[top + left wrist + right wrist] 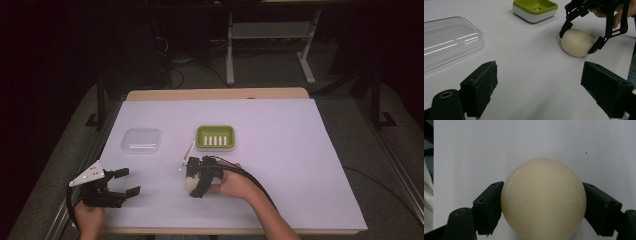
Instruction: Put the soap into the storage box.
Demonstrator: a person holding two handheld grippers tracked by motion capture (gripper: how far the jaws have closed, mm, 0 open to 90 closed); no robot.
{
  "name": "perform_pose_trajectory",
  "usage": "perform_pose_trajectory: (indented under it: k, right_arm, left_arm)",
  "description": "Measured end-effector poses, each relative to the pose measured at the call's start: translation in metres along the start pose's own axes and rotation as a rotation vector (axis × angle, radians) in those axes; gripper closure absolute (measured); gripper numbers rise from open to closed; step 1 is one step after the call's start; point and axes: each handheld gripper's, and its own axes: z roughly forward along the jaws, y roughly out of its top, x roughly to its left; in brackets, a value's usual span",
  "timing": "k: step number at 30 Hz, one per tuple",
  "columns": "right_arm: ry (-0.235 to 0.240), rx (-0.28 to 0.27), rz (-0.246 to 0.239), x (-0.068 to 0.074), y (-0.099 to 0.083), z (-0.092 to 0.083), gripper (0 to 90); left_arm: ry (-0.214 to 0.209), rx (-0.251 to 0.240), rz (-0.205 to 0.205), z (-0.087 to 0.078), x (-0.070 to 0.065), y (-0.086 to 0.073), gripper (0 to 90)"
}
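White table [300, 150]: the right gripper [192, 182] clamps the cream soap [190, 184] at near centre, resting on the surface. The left gripper [126, 182] stands released, near left.

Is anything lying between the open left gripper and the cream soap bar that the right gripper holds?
No. In the left gripper view, bare white paper runs from the left gripper to the cream rounded soap bar clamped in the right gripper.
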Motion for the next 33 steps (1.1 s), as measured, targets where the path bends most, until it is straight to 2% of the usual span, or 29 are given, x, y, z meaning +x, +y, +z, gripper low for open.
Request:
perform_pose_trajectory:
  k: [16, 20, 23, 33]
  right_arm:
    - [0.004, 0.008, 0.003, 0.0, 0.001, -0.001, 23.2]
    - [0.009, -0.007, -0.005, -0.001, 0.001, -0.003, 23.2]
    - [0.01, -0.031, -0.005, 0.0, 0.002, -0.009, 23.2]
    - [-0.001, -0.059, -0.008, -0.001, 0.001, -0.028, 23.3]
  left_arm:
    - [0.001, -0.001, 0.0, -0.001, 0.0, 0.0, 13.2]
    - [0.001, -0.002, 0.0, -0.001, 0.0, 0.0, 13.2]
    - [0.001, -0.003, -0.003, -0.001, 0.0, 0.0, 13.2]
    - [0.003, 0.002, 0.004, -0.002, 0.0, 0.0, 13.2]
